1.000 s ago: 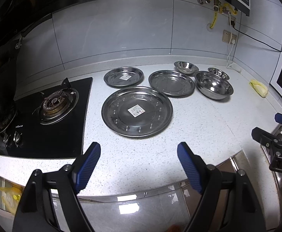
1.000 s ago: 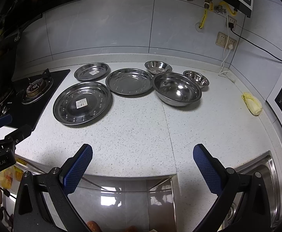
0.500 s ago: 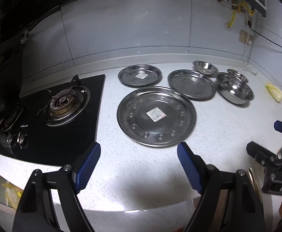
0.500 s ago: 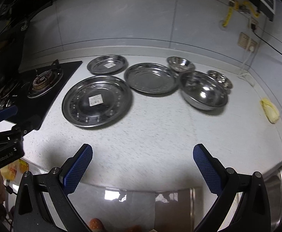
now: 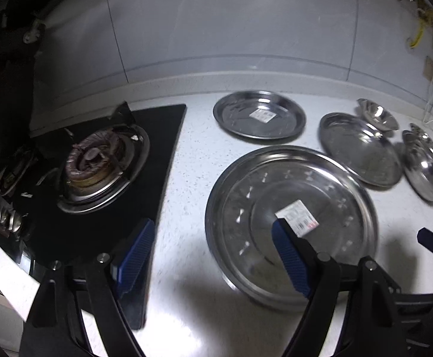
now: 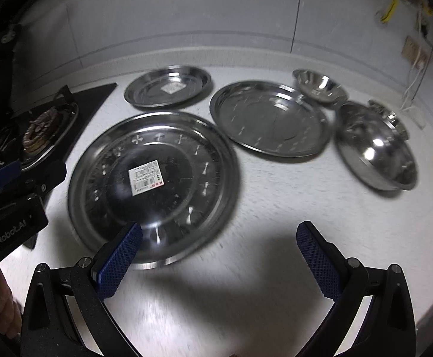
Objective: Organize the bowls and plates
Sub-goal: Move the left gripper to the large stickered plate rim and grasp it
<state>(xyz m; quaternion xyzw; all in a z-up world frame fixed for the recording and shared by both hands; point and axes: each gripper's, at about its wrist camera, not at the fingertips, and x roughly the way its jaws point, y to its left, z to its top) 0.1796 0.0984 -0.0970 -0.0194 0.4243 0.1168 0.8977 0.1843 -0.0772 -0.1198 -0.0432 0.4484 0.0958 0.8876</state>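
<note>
The large round steel plate with a white barcode sticker lies flat on the speckled white bench, just right of the black gas hob. Behind it sit a smaller stickered steel plate and a medium steel plate; right of that, three steel bowls (the two small ones partly hidden). The left gripper and right gripper hover over the large plate's near rim, jaws spread wide, holding nothing.
</note>
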